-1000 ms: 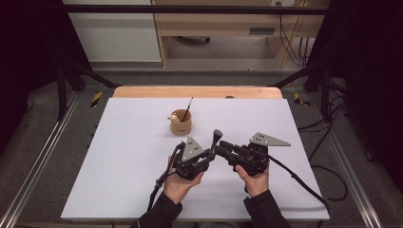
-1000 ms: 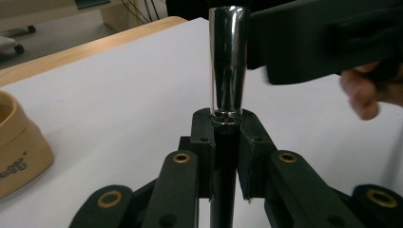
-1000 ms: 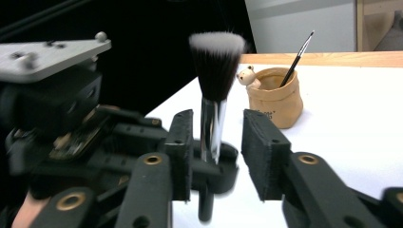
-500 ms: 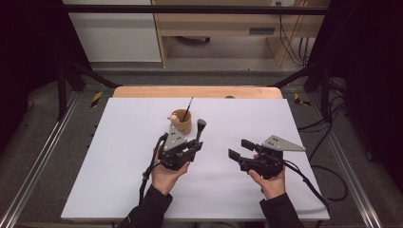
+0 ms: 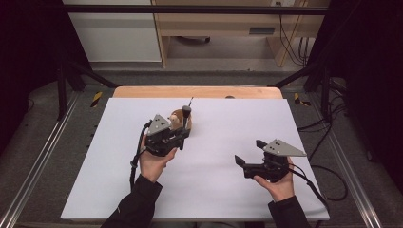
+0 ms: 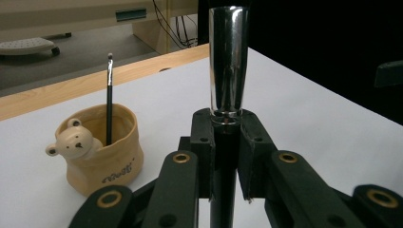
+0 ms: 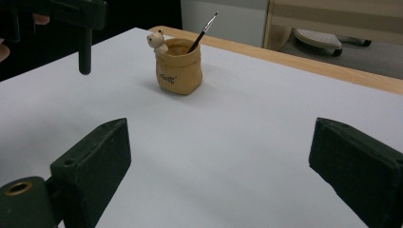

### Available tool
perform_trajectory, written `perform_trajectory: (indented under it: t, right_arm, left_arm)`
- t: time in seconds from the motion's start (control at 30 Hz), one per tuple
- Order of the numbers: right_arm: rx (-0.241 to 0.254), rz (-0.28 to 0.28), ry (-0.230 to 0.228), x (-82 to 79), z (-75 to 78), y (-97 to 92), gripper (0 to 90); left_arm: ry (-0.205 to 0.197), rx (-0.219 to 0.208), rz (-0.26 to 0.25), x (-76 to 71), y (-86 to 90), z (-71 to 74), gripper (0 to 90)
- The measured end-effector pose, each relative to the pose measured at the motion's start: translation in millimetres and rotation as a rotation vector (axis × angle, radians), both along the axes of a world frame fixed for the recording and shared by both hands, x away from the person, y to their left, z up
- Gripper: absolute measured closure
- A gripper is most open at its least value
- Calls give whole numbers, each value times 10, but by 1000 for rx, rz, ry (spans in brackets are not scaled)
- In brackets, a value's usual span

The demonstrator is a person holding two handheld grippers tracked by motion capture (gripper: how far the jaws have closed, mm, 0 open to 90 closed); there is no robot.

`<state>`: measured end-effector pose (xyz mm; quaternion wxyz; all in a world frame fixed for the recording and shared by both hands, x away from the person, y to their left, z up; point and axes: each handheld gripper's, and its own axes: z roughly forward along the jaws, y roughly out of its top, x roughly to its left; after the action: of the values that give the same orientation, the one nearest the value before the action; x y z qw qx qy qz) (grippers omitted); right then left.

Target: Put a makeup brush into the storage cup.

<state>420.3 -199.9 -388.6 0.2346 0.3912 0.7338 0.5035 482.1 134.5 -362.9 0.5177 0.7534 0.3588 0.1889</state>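
Note:
My left gripper (image 5: pixel 183 129) (image 6: pixel 227 128) is shut on a black-handled brush (image 6: pixel 223 185), held upright with its chrome ferrule (image 6: pixel 228 61) (image 5: pixel 186 111) above the jaws. Just beyond it stands a tan bear-shaped pot (image 5: pixel 177 115) (image 6: pixel 102 152) (image 7: pixel 178 66), partly hidden in the high view. A thin black brush (image 6: pixel 109 99) (image 7: pixel 204 31) leans inside the pot. My right gripper (image 5: pixel 250 153) (image 7: pixel 218 156) hovers at the board's right front; its jaws have just been opening and nothing is between them. In the right gripper view the held brush's lower end (image 7: pixel 85 52) hangs at upper left.
The white board (image 5: pixel 228 123) covers a wooden table whose far edge (image 5: pixel 199 91) shows behind it. Metal rails (image 5: pixel 38 166) run along both sides. Cables (image 5: pixel 328 175) trail off to the right, and furniture stands beyond the table.
The two grippers were together at the middle front. My left gripper has carried the brush away to the pot. My right gripper drew off to the right and its jaws opened wide.

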Motion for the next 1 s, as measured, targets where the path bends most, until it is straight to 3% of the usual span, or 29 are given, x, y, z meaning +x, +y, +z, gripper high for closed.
perform_trajectory:
  t: [0.2,0.43,0.73,1.0]
  right_arm:
    - [14,-12,11,-5,-29,-70,74]
    - [-47,-29,13,-36,-63,-126,67]
    - [-60,-34,14,-42,-77,-118,74]
    - [-55,-41,18,-53,-78,-138,82]
  left_arm:
    - [-14,13,22,103,68,32,785]
    - [-20,8,29,211,101,86,786]
    - [-17,9,42,333,121,142,786]
    - [-40,20,48,384,110,212,786]
